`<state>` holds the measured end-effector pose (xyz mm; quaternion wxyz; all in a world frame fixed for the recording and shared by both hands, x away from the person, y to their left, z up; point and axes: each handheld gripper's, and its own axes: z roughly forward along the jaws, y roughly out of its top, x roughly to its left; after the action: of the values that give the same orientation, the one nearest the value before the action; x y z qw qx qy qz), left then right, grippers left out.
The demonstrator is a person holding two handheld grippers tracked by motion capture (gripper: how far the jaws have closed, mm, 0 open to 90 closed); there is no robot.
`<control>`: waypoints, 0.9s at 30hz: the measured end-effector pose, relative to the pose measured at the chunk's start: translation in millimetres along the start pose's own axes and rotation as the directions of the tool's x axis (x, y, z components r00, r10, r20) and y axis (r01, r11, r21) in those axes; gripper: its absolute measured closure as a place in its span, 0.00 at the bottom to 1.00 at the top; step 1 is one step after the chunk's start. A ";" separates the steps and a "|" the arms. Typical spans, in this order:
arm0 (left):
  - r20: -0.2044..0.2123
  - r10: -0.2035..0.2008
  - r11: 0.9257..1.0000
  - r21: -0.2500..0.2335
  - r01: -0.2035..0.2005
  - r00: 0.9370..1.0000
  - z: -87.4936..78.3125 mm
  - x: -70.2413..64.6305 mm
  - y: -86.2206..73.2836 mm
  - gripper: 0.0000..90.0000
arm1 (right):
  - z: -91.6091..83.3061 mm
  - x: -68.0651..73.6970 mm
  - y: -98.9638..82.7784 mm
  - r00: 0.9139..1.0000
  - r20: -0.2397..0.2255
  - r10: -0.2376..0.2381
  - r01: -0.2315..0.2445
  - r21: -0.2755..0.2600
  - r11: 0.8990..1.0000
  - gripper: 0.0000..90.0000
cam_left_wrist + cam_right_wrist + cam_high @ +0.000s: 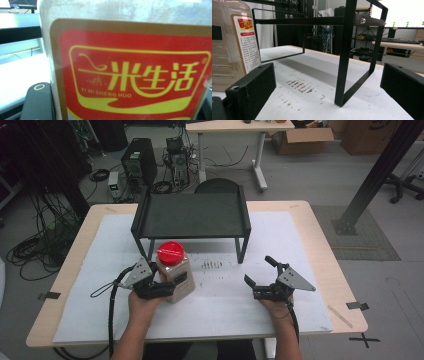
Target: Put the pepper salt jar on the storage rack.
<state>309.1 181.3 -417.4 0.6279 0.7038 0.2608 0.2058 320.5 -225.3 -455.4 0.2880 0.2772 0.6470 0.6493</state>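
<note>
A clear plastic jar with a red lid stands upright on the white sheet, just in front of the black metal shelf's left legs. My left gripper is shut on the jar's lower body. In the left gripper view the jar's red and yellow label sits pressed against the jaws, one black finger at the lower left. My right gripper stands open to the jar's right with nothing between its fingers. From the right gripper view I see the jar at the left and a shelf leg ahead.
The wooden table carries a white sheet with dark smudges near the shelf's front. A person's hands hold both grippers from the table's near edge. Beyond the table are a computer tower, cables, another desk and cardboard boxes.
</note>
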 end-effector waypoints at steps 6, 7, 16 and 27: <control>0.000 0.004 1.000 0.002 -0.004 1.000 0.0 0.0 0.5 0.28 | 0.0 -0.1 0.0 1.000 0.000 0.000 0.000 0.000 1.000 0.00; 0.002 0.006 1.000 0.005 -0.006 1.000 0.0 0.0 1.0 0.28 | 0.0 -0.1 0.0 1.000 0.000 0.000 0.000 0.000 1.000 0.00; 0.025 0.022 1.000 0.017 -0.022 0.999 -3.0 -1.0 9.1 0.28 | 0.1 0.0 0.1 1.000 0.000 0.000 0.000 0.001 1.000 0.00; 0.057 0.031 1.000 -0.008 -0.030 0.998 -9.9 -0.2 29.1 0.28 | 0.3 0.1 0.1 1.000 -0.001 -0.003 0.003 0.002 1.000 0.00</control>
<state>306.0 186.7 -387.3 0.6345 0.7110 0.2312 0.1963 320.6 -225.0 -455.3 0.2883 0.2765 0.6482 0.6483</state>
